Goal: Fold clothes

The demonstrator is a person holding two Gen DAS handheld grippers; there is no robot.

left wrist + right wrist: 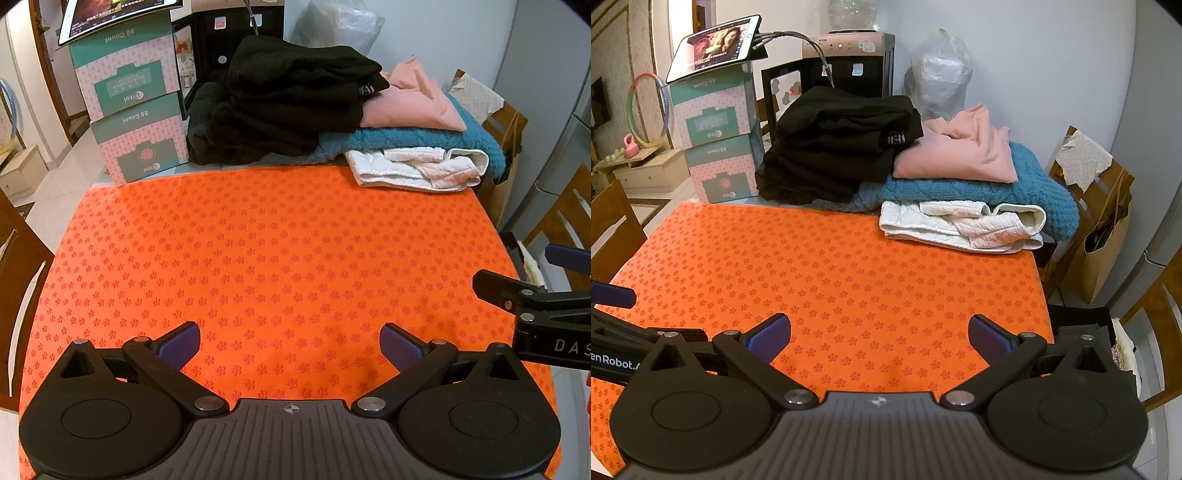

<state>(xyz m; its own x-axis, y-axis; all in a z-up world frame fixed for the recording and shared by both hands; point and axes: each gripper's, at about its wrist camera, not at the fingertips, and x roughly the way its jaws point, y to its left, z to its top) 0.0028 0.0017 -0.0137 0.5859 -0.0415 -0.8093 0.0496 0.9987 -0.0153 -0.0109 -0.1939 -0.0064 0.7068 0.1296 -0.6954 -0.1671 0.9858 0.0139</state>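
Both the left tool (290, 345) and the right tool (879, 338) gape wide, holding nothing, over the orange worktop (277, 258). The folded clothes (923, 173) are stacked well ahead of both, at the worktop's far edge.

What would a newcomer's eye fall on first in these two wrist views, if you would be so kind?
First the bright orange flower-print mat covering the tabletop, bare in the middle. Then the heap of clothes along its far edge: black garments at the left, a pink top on a teal knit, and a white quilted piece in front. Near the camera, the left gripper and right gripper hover open and empty above the mat.
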